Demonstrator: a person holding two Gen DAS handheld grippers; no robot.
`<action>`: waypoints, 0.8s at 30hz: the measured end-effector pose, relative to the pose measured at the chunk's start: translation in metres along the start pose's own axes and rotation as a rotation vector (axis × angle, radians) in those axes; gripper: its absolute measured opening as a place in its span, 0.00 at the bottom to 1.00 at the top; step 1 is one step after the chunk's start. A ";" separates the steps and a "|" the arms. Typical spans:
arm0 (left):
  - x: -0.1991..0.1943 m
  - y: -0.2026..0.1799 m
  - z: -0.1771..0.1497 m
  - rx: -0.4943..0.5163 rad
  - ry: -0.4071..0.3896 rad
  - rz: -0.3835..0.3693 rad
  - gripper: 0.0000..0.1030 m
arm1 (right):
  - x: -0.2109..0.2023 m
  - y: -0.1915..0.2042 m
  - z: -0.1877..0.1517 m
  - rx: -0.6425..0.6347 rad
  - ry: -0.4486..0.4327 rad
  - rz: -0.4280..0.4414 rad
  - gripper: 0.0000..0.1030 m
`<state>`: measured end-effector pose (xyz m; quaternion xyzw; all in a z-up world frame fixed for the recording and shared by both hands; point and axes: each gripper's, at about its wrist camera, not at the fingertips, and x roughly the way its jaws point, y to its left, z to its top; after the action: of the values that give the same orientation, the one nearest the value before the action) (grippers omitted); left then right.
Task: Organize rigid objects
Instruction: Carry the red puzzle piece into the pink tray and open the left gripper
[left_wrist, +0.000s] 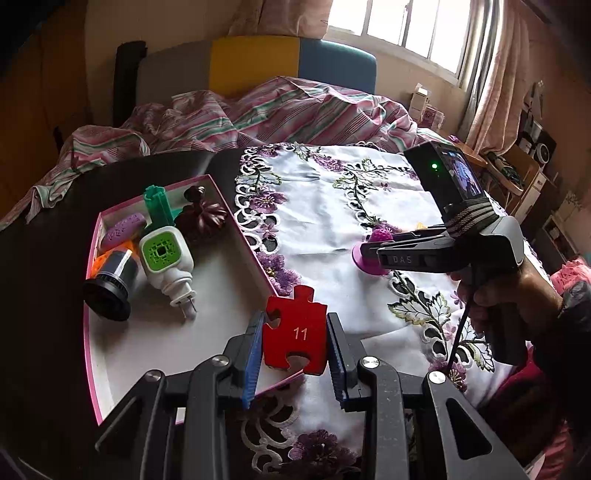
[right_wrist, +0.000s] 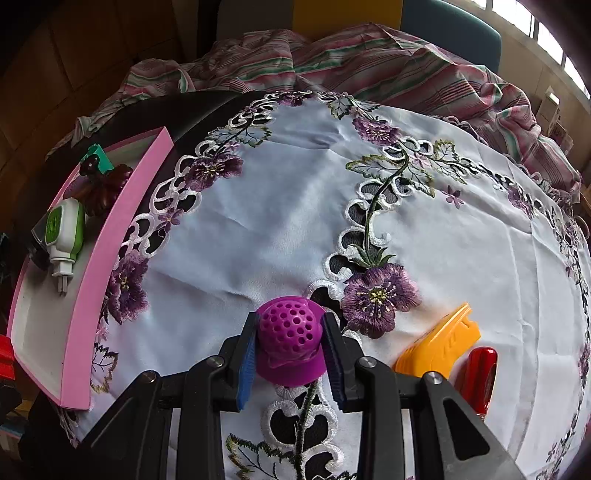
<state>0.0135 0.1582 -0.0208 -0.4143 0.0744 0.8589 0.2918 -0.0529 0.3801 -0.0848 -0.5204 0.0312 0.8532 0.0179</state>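
Note:
My left gripper is shut on a red puzzle piece marked 11, held above the right edge of the pink-rimmed tray. The tray holds a green-and-white plug-in device, a black cylinder, a purple oval piece, a green part and a dark flower-shaped piece. My right gripper is shut on a purple perforated dome piece that sits on the embroidered cloth; in the left wrist view this right gripper and purple dome piece lie to the right of the tray.
A yellow plastic piece and a red object lie on the cloth right of my right gripper. The pink tray stands at the cloth's left edge on the dark table. A striped blanket is heaped behind.

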 end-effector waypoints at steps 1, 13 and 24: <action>-0.001 0.002 0.000 -0.007 0.000 0.001 0.31 | 0.000 0.000 0.000 0.000 0.000 0.000 0.31; -0.009 0.089 -0.005 -0.214 0.032 0.068 0.31 | 0.000 0.002 -0.001 -0.003 -0.001 -0.006 0.31; 0.018 0.143 -0.005 -0.262 0.096 0.129 0.31 | 0.001 0.003 0.000 -0.006 -0.002 -0.008 0.31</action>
<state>-0.0724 0.0477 -0.0539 -0.4839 0.0021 0.8573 0.1756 -0.0537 0.3774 -0.0854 -0.5198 0.0265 0.8536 0.0198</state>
